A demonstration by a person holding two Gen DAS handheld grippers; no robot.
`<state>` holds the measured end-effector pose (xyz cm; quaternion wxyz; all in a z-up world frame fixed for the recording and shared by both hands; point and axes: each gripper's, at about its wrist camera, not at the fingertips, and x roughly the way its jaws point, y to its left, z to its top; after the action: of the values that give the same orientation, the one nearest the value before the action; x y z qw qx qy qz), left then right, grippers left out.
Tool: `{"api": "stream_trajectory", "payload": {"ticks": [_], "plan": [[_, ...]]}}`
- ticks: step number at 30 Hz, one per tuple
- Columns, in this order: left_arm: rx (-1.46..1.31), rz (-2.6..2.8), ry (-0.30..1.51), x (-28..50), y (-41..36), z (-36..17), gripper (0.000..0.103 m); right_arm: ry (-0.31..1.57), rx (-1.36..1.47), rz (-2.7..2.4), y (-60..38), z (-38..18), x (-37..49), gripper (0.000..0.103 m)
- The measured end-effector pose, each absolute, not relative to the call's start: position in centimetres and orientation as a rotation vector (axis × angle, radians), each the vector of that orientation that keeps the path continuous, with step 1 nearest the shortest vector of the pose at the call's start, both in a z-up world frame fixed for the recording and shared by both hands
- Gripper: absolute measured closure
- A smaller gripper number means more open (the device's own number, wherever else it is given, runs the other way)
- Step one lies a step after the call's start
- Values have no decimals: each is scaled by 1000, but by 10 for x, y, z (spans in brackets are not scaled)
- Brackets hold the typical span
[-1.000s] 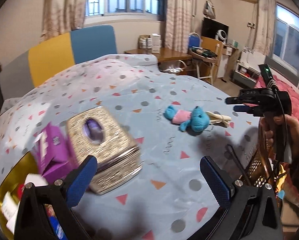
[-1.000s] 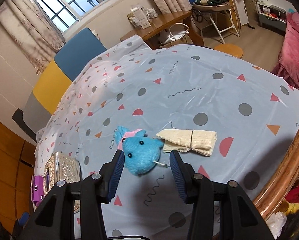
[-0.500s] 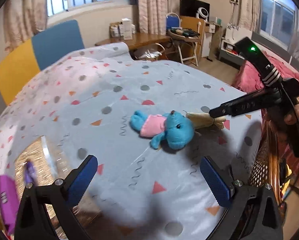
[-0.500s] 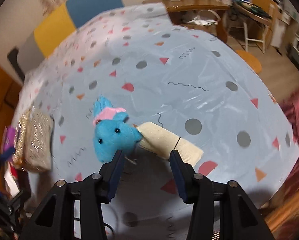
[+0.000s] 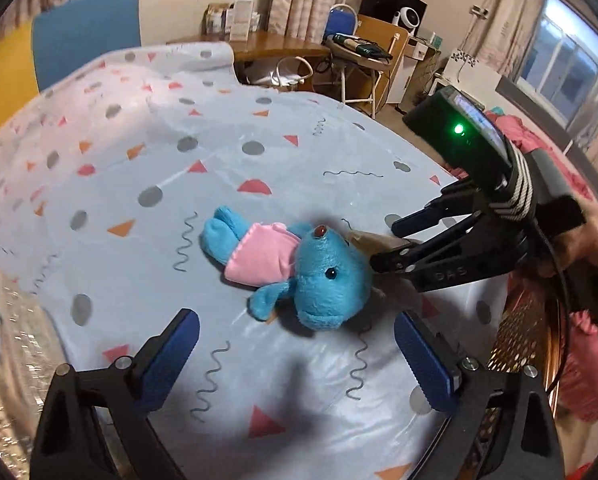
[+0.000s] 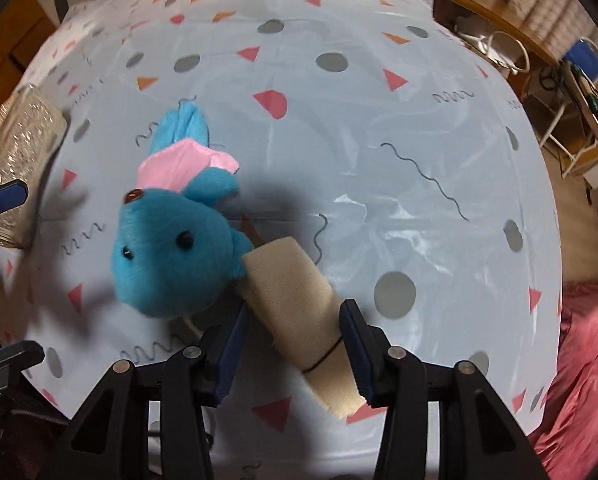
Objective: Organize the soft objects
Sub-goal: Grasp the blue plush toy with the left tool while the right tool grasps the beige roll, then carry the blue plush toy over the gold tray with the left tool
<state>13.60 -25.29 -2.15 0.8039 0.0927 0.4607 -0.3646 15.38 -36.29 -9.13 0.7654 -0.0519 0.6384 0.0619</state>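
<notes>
The right tool (image 6: 293, 344) straddles the beige cloth roll (image 6: 295, 300), jaws parted, near the surface's edge; the left tool (image 5: 295, 350) gapes wide before the blue plush (image 5: 299, 268).

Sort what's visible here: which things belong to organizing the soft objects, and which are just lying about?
Job:
- blue plush toy
- beige rolled cloth, between the open right gripper's fingers
- left gripper, open near the toy

Lying about:
- glittery tissue box
- wicker basket
</notes>
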Motion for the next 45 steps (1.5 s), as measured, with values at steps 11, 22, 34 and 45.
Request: {"api": "stream_trajectory", "payload": {"ticks": [11, 22, 34, 45], "plan": [[128, -768, 1050, 160, -291, -40, 10, 1403, -91, 94, -377, -96, 159, 70], [81, -678, 1184, 179, -317, -88, 8, 1396, 193, -35, -423, -94, 169, 71], [17, -741, 1116, 178, -263, -73, 53, 1412, 195, 6, -425, -92, 160, 68], [80, -616, 870, 157, -200, 19, 52, 1362, 216, 81, -363, -81, 170, 76]]}}
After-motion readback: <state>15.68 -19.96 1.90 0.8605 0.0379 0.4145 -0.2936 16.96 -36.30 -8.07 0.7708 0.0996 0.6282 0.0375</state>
